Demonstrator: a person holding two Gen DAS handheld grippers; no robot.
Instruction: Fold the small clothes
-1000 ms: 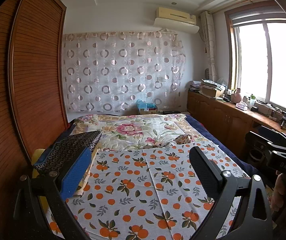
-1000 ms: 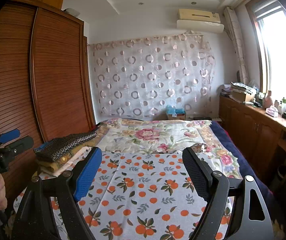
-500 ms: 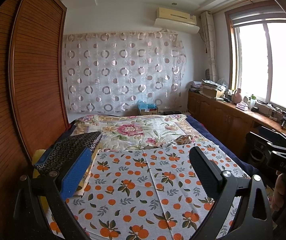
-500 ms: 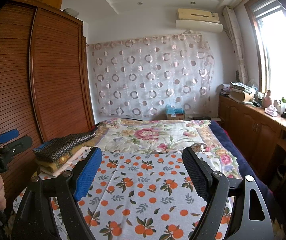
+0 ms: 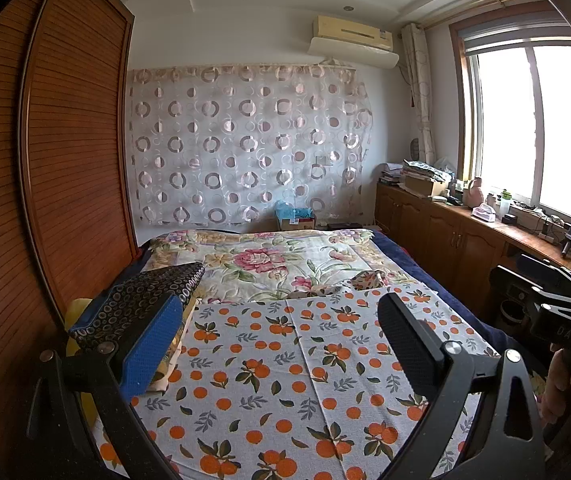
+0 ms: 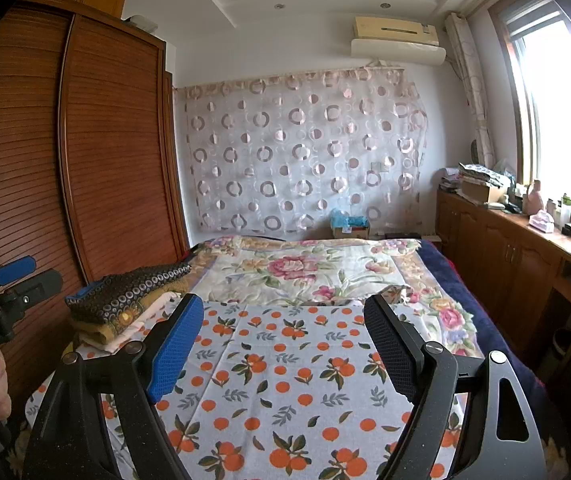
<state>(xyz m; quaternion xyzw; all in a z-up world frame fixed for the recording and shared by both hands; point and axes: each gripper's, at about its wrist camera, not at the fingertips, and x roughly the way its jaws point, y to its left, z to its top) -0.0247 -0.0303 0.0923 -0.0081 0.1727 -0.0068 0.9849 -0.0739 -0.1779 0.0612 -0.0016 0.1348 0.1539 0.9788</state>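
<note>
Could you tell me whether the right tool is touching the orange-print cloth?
Apart. The right wrist view shows the right tool open and empty, held above the orange-print cloth, fingers grasping nothing.

Orange-print cloth (image 5: 285, 376) flat; folded stack (image 6: 125, 300) beside

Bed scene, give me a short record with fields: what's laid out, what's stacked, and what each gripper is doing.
surface: bed with floral quilt
laid out: orange-print cloth, flat on the near part of the bed, nothing gripping it
stack: folded clothes at the bed's left edge by the wardrobe, dark ring-patterned piece on top
crumpled item: small patterned garment just beyond the cloth's far edge
left gripper: open, above the cloth, holding nothing
right gripper: open, above the cloth, holding nothing
</note>
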